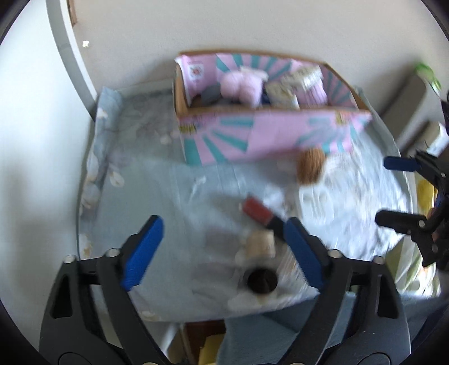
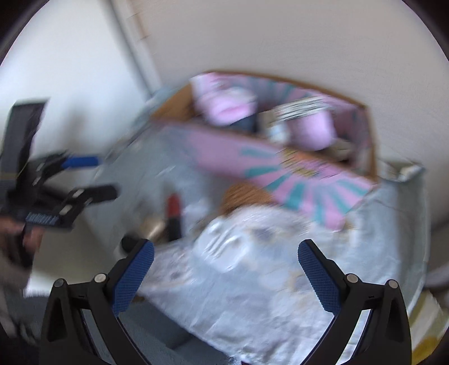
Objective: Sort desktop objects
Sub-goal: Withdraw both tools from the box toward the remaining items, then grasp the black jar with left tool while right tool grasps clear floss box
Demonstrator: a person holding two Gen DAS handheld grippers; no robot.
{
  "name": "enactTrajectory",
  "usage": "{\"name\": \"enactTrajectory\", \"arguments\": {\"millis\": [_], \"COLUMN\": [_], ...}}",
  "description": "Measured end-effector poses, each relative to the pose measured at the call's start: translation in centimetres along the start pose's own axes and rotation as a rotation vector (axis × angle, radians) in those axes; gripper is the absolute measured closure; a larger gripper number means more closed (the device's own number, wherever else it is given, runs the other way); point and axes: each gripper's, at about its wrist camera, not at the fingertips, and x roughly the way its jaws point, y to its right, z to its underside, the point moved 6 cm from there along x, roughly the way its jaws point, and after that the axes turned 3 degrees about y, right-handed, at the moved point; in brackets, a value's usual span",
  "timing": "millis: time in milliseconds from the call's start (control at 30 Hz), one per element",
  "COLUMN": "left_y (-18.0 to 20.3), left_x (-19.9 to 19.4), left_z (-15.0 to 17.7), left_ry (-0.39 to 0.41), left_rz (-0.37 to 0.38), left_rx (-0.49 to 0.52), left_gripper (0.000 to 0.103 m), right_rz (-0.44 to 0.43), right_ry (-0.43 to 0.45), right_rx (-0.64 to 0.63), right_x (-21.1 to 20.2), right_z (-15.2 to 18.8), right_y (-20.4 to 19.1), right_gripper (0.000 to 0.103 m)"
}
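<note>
both views were blurred; a table [image 1: 157, 202] covered with a pale blue-grey cloth stood against a white wall [image 1: 252, 25]; at its back sat an open pink box [image 1: 269, 134] with teal rays, holding a pink soft thing [image 1: 244, 87] and other items too smeared to tell; a brown round thing [image 1: 310, 165] lay just in front of the box; nearer the front edge lay a red and black stick [image 1: 259, 212], with a beige bottle [image 1: 259, 243] just beside it and a dark round cap [image 1: 262, 280] near the table's edge; the left gripper [image 1: 224, 247] pointed steeply down above these three, its blue pads [image 1: 143, 250] spread with nothing pinched, the bottle and cap showing between them but apart from both pads; the right gripper [image 2: 226, 275] hung over the crumpled cloth on the other side, its jaws spread wide and empty; in the right wrist view the left gripper appeared at the left edge, held in a hand [image 2: 16, 235].
</note>
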Motion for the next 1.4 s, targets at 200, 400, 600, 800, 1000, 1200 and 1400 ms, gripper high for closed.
{"name": "enactTrajectory", "arguments": {"millis": [200, 400, 600, 800, 1000, 1200, 1400], "left_y": [0.8, 2.3, 2.4, 2.8, 2.9, 3.7, 3.9], "left_x": [0.1, 2.3, 3.1, 3.0, 3.6, 4.5, 4.0], "left_z": [4.4, 7.3, 7.7, 7.6, 8.2, 8.8, 8.6], "left_ry": [0.124, 0.156, 0.192, 0.195, 0.167, 0.150, 0.134], "left_rz": [0.134, 0.192, 0.246, 0.307, 0.326, 0.327, 0.322], "left_rx": [0.094, 0.280, 0.326, 0.346, 0.330, 0.348, 0.332], "left_gripper": [0.021, 0.021, 0.021, 0.042, 0.051, 0.069, 0.070], "right_rz": [-0.076, -0.027, -0.037, -0.051, -0.066, -0.057, -0.017], "right_ry": [-0.040, 0.027, 0.078, 0.090, 0.116, 0.123, 0.137], "right_rx": [-0.150, -0.236, -0.233, -0.255, -0.244, -0.270, -0.290], "right_x": [3.8, 6.6, 7.2, 7.4, 7.4, 7.8, 7.3], "right_z": [4.9, 7.7, 7.2, 6.8, 6.2, 6.3, 6.2], "right_y": [-5.1, -7.0, -6.9, -6.7, -6.0, -6.4, -6.5], "right_gripper": [0.001, 0.001, 0.001, 0.001, 0.007, 0.016, 0.017]}}
